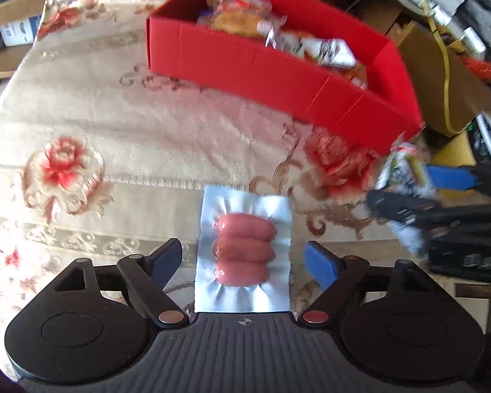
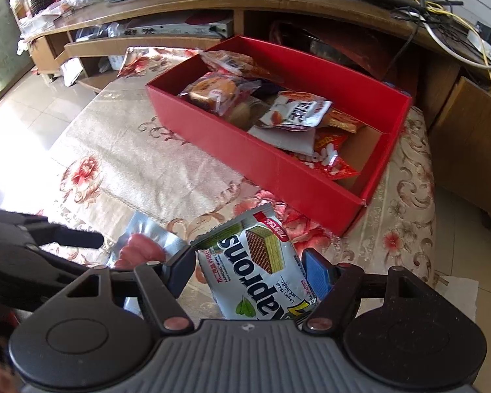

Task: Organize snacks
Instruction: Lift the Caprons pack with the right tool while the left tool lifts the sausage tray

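The left gripper (image 1: 244,263) stands wide open over a silver pack of 3 sausages (image 1: 244,250) lying flat on the floral cloth of the tabletop (image 1: 114,124). Neither of its fingers (image 1: 322,265) touches the pack, which lies directly between them with its long axis pointing away toward the box. The right gripper (image 2: 248,271) is closed on a Napoleons wafer packet (image 2: 262,268), just beside the sausages, toward the near right edge. Farther on, near the far edge, stands the red box (image 2: 278,167), already holding several snack bags. In my judgement nothing blocks the way; only the box's near wall must be cleared.
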The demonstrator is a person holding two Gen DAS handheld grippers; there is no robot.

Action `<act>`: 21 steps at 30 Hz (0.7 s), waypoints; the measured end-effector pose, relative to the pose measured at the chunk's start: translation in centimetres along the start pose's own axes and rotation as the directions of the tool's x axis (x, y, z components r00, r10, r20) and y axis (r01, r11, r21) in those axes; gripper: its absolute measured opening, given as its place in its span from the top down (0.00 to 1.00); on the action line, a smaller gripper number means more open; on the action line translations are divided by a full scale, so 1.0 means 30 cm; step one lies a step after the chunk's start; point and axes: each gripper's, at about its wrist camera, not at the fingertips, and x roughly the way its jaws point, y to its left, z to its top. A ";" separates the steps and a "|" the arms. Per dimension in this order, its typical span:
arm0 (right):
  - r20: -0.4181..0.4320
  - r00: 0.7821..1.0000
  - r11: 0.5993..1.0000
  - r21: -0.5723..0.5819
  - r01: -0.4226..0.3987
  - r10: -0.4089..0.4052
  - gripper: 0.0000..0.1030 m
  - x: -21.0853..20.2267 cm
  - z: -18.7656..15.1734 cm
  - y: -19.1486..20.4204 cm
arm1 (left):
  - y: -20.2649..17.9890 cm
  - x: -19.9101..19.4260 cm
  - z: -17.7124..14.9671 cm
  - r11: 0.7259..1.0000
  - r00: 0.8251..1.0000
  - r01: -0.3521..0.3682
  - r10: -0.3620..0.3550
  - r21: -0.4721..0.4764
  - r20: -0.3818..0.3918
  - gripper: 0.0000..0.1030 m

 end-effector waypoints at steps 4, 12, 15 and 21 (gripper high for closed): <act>0.005 1.000 1.000 0.018 -0.003 0.003 0.32 -0.007 -0.002 -0.025 | -0.058 0.024 -0.004 0.996 0.998 -0.064 0.064 0.069 0.002 0.14; 0.028 1.000 1.000 0.013 -0.013 0.013 0.32 -0.028 0.009 -0.017 | -0.086 -0.003 -0.035 0.984 0.997 -0.076 0.074 0.159 0.020 0.28; 0.035 0.999 1.000 0.010 -0.014 0.014 0.32 -0.033 0.011 -0.013 | -0.075 -0.023 -0.027 0.988 0.998 -0.064 0.060 0.139 0.032 0.28; 0.043 0.999 1.000 0.016 -0.011 0.011 0.32 -0.038 0.015 -0.015 | -0.051 -0.089 0.001 0.995 0.996 -0.028 0.020 0.098 0.084 0.28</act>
